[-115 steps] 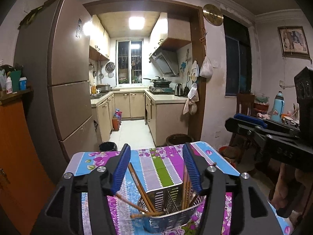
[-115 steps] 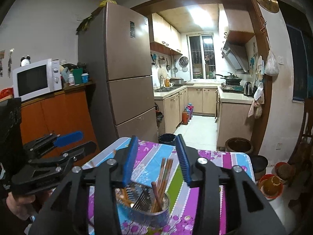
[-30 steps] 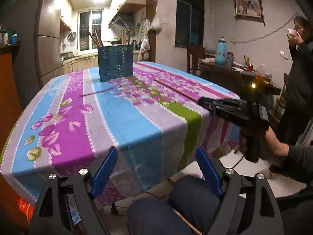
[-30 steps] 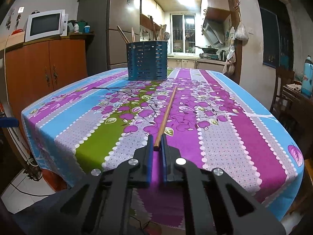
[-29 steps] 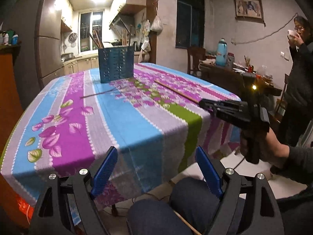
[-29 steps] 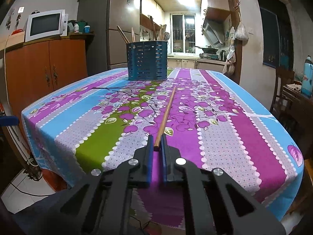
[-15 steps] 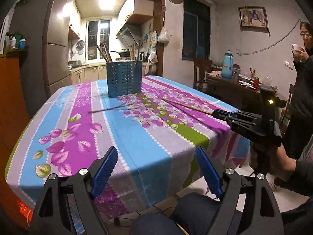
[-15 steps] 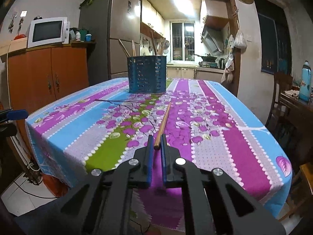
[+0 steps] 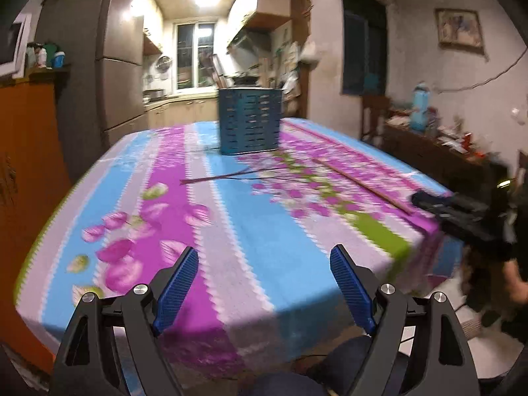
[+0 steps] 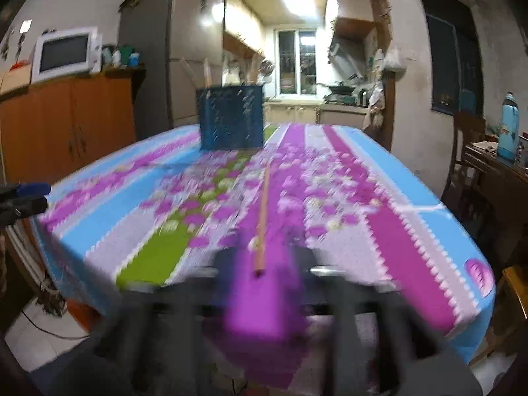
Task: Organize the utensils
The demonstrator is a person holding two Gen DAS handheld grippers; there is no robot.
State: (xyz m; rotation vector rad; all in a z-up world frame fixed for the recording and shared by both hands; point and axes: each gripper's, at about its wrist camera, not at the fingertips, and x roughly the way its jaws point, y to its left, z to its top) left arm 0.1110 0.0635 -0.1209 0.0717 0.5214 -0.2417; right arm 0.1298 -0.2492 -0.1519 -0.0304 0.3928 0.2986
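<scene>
A blue slotted utensil holder (image 9: 250, 120) (image 10: 231, 120) stands at the far end of the flowered tablecloth (image 9: 231, 224), with several chopsticks in it. One long wooden chopstick (image 10: 263, 214) (image 9: 363, 181) lies flat on the cloth, pointing at the holder. My right gripper (image 10: 260, 264) is blurred at the near table edge. Its jaws are opening, and the chopstick's near end lies between them, free of the pads. My left gripper (image 9: 264, 283) hangs over the cloth's near left part, open and spreading slightly, with nothing in it.
An orange cabinet (image 10: 66, 122) with a microwave (image 10: 62, 52) lines the left wall beside a tall fridge (image 9: 118, 66). On the right are a wooden chair (image 10: 468, 151) and a cluttered side table (image 9: 429, 145) bearing a blue flask (image 10: 508, 125). A person's knee (image 9: 290, 382) is below the table edge.
The right jaws have sprung apart and let go of the chopstick, which now rests on the cloth. The left gripper has moved forward over the table's edge and risen a little.
</scene>
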